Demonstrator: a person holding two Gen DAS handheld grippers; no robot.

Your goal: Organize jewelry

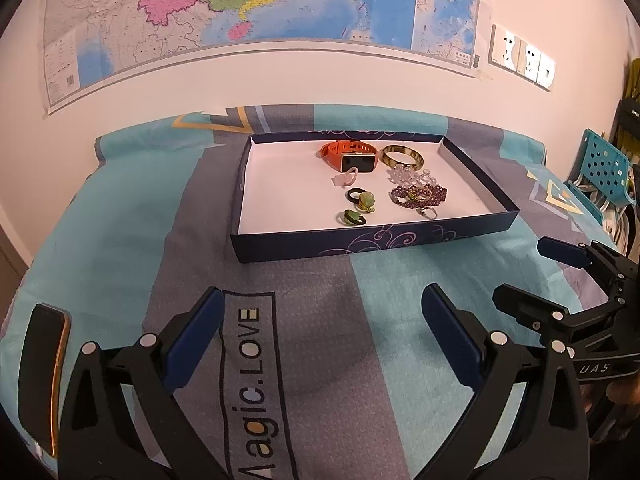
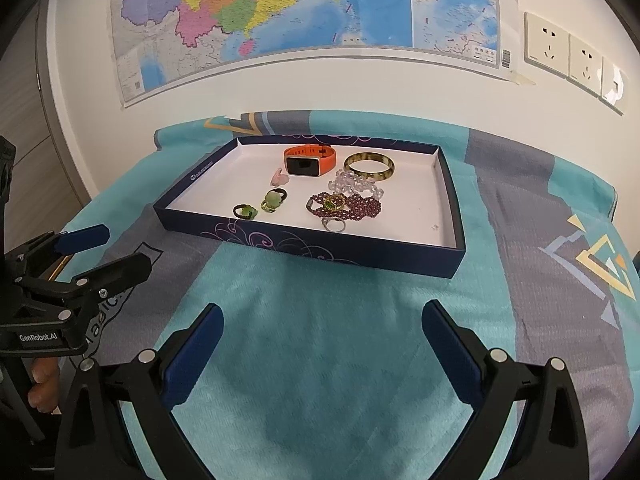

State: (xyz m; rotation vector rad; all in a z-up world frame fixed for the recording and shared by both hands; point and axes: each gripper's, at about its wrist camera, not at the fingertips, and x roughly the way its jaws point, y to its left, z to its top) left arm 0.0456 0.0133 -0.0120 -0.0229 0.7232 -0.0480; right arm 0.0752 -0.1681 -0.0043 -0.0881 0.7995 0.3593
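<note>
We hold left gripper [image 1: 322, 340] and right gripper [image 2: 322, 354] released, empty, near side of box [image 1: 360, 240]; watch [image 1: 352, 156], bangle [image 1: 401, 157], rings inside

black grippers [image 1: 322, 316], blue finger pads [image 2: 192, 344], silver pins, "genrobot.ai" label.

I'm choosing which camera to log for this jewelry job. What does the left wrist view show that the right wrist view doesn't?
Only the left wrist view: a dark phone lying on the blanket and a blue perforated basket. Only the right wrist view: bare fingers gripping the left gripper's handle. Both: the navy tray holding the orange watch, bangle and purple beads, with both grippers open.
</note>
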